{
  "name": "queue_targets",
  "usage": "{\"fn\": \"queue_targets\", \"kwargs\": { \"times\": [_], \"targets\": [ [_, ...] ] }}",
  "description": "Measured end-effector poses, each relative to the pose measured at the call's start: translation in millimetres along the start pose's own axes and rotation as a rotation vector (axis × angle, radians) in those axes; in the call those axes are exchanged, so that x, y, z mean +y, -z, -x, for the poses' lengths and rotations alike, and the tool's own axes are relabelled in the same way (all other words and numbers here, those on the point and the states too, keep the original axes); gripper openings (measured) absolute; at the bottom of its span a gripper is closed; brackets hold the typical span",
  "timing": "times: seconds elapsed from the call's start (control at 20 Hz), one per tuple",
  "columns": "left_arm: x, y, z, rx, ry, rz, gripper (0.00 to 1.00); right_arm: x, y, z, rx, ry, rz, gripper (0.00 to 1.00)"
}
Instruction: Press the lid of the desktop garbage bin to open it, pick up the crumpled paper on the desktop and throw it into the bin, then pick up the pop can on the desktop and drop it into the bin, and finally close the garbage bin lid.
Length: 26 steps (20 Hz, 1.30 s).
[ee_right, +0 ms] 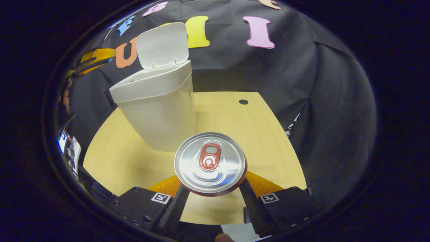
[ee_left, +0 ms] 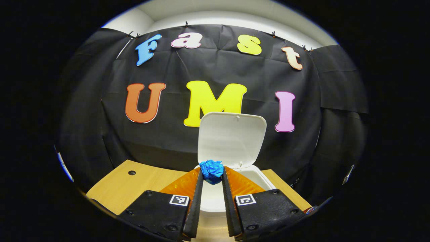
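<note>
The crumpled paper [ee_left: 211,170] sits pinched at the tips of my left gripper [ee_left: 212,178], low in the middle of the left gripper view, both fingers pressing its sides, right over the open mouth of the bin [ee_left: 255,174]. I judge it feather-light and soft; it gives under the squeeze, so a hold across its bulk is enough and it should fall free once the fingers part. The lid [ee_left: 231,139] stands upright behind it, hinged at the far rim, out of the way

In the right gripper view the pop can [ee_right: 210,163] fills the lower centre, seen from above with its pull tab up. My right gripper [ee_right: 213,191] has a finger on each side of the can's body, but I cannot tell whether they press or merely flank it. The can looks stiff yet thin-walled and slick, so I would hold it around the mid-body, firm but not crushing. Beyond it the bin [ee_right: 158,111] stands at upper left on the wooden surface [ee_right: 268,141], lid raised
</note>
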<state>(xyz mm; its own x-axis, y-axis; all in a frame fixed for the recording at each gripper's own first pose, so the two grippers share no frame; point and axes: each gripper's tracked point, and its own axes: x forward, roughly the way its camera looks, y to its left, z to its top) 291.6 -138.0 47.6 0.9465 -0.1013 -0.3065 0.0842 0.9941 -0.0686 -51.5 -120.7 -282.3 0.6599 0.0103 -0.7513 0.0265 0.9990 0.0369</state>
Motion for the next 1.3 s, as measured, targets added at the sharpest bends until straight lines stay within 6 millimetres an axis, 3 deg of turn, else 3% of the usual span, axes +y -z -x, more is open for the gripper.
{"fn": "queue_targets", "kwargs": {
  "times": [0.25, 0.5, 0.6, 0.65, 0.7, 1.0, 1.3],
  "targets": [
    [-2.2, 19.7, -36.9, 0.060, 0.014, -0.018, 0.39, -9.6, -15.6, 19.3, -0.043, 0.017, -0.031, 0.80],
    [-6.1, 39.2, -53.4, 0.124, 0.022, -0.030, 0.47, -25.7, -26.4, 26.4, -0.054, 0.054, -0.087, 0.80],
    [-6.4, 36.9, -52.8, 0.117, 0.013, -0.060, 0.75, -27.5, -26.7, 26.4, -0.043, 0.063, -0.094, 0.80],
    [-5.5, 38.7, -52.5, 0.111, 0.016, -0.067, 1.00, -26.8, -26.2, 25.4, -0.037, 0.064, -0.095, 0.80],
    [-5.9, 38.1, -51.7, 0.105, 0.024, -0.063, 0.98, -25.0, -28.5, 24.3, -0.033, 0.062, -0.094, 0.80],
    [18.3, 23.5, -25.2, 0.045, 0.001, -0.070, 0.98, -2.4, -56.2, 23.5, -0.032, 0.009, -0.018, 0.81],
    [58.2, 16.6, 37.7, -0.018, -0.100, -0.054, 0.97, 31.7, -116.7, 34.7, -0.061, -0.093, 0.089, 0.81]
  ]
}}
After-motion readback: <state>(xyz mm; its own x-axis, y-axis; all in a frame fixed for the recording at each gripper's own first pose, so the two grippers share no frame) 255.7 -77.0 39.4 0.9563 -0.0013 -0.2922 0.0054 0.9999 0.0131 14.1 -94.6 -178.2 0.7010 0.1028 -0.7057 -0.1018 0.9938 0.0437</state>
